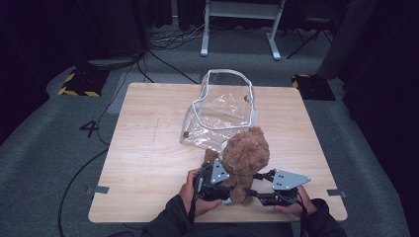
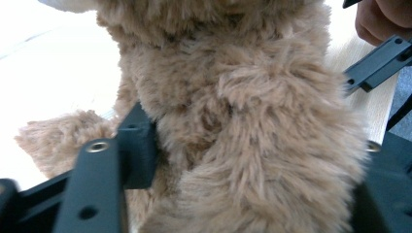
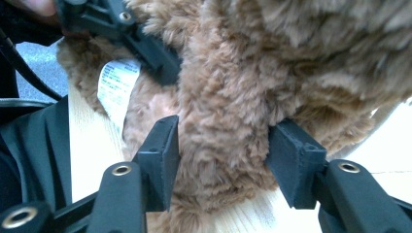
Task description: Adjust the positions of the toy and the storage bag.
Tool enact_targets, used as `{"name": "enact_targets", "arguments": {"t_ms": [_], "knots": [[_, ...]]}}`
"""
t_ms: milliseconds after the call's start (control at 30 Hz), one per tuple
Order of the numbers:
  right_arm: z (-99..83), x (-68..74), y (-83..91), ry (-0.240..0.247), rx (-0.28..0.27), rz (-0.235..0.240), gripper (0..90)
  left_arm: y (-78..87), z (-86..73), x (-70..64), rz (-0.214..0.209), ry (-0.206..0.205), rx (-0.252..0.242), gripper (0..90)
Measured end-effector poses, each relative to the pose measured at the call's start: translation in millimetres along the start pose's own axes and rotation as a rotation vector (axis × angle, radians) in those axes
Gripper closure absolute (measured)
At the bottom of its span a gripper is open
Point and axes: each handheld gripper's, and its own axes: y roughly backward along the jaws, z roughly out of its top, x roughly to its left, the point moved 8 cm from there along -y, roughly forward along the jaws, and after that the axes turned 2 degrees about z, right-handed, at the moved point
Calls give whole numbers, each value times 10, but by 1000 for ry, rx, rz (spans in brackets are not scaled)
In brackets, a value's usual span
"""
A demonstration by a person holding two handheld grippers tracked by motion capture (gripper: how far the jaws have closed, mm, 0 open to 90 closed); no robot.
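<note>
The left gripper (image 1: 223, 183) is clamping the teddy bear (image 1: 243, 155) across its body, its black jaws sinking into the pile on either side in its own view. The right gripper (image 1: 257, 186) is pinching a limb of the bear (image 3: 228, 111) between its two pads, the fur bulging out around them. The bear is sitting upright near the table's (image 1: 148, 163) front edge, held from both flanks, with a white sewn-in label (image 3: 115, 85) hanging at its back.

Just behind the bear, a clear plastic bag (image 1: 221, 111) is lying slumped, its white-trimmed mouth gaping and its stiff handle arching up. Judging from this, the grasp is being secured before a lift; the next move is probably calling for raising the bear clear and carrying it behind to that opening.

The bear is soft, shaggy and tan, yielding easily. The bag is glossy, crinkled and floppy, so its mouth may be needing steadying.
</note>
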Motion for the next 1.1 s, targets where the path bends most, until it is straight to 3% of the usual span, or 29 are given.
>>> {"name": "enact_targets", "arguments": {"t_ms": [167, 300, 400, 467, 533, 600, 733, 900, 1100], "knots": [[-26, -7, 42, 11, 8, 7, 369, 28, -22, 0, 9, -24, 4, 486], [-161, -154, 190, -5, 35, -36, 310, 79, -79, 23, 8, -44, 12, 527], [-305, -381, 311, -61, 62, -102, 278, 111, -130, 73, 2, -33, 13, 532], [-454, -609, 401, -140, 84, -154, 265, 139, -160, 107, 5, -33, 20, 537], [-481, -650, 419, -154, 86, -165, 263, 164, -188, 135, 13, -51, 26, 539], [-550, -761, 471, -200, 89, -192, 254, 200, -226, 175, 10, -48, 29, 549], [-551, -820, 513, -243, 76, -193, 245, 297, -330, 275, 16, -21, 33, 560], [-446, -843, 545, -238, 58, -194, 261, 441, -462, 408, 41, 26, 31, 563], [-202, -886, 562, -180, 42, -204, 323, 595, -631, 600, 53, 84, 14, 561]]}}
